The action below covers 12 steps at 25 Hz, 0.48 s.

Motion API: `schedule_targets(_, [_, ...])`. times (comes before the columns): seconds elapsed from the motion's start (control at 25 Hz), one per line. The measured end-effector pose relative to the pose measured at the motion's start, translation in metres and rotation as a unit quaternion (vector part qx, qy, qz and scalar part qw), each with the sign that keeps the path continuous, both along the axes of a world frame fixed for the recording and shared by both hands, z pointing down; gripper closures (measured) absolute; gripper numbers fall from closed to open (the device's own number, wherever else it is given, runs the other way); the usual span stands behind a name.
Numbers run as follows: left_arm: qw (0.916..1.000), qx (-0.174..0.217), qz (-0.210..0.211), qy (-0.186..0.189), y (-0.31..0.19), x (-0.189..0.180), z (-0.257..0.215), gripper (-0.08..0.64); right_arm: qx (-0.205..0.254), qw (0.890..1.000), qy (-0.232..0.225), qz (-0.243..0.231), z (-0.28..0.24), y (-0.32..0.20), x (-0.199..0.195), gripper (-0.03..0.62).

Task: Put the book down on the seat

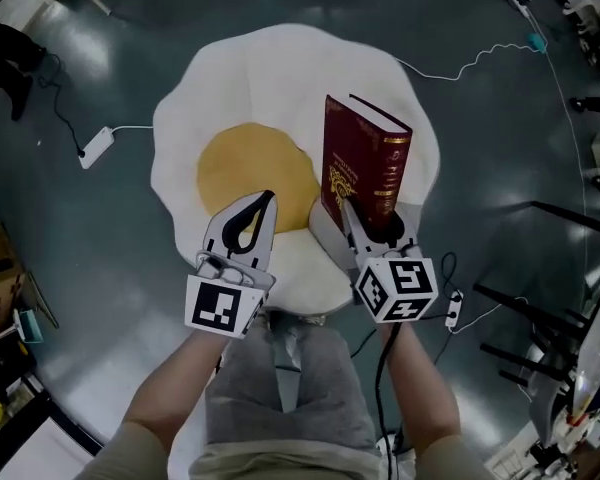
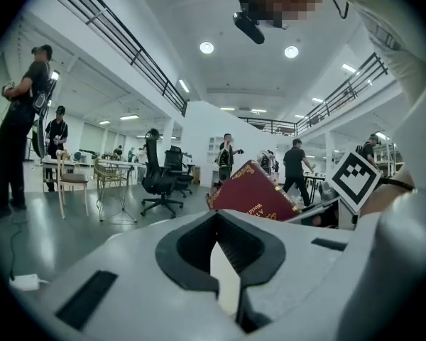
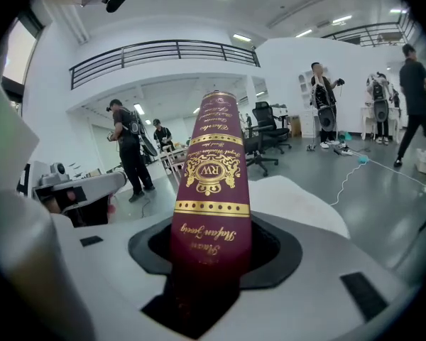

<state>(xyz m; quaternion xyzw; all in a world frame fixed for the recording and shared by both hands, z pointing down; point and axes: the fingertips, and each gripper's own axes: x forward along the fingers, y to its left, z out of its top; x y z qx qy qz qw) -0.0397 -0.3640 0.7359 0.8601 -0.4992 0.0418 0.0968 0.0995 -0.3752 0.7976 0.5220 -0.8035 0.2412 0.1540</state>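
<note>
Right claw (image 1: pixel 352 213) pinches the upright book (image 1: pixel 365 163) over the seat's (image 1: pixel 280 68) right half. Left claw (image 1: pixel 265 203), pressed together and empty, is over the seat's near edge. Step: placement. Next: lay book flat on seat, then spread right claw.

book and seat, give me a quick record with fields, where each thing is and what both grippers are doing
book: maroon hardback, gold print, standing upright over the seat's right side
book touching seat: cannot tell
seat: fried-egg-shaped cushion, white rim, yellow centre
right gripper: shut on the book's lower spine end
left gripper: shut, empty, above the edge of the yellow centre
task state: book not yet laid down
</note>
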Motion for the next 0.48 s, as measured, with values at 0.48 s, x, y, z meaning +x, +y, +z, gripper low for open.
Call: schedule_targets(0.48, [0.9986,-0.041,0.035,-0.003,-0.006,0.023,0.199,0.555,-0.091,0.995,-0.042,0.002,0.217,-0.007,-0.015,0.382])
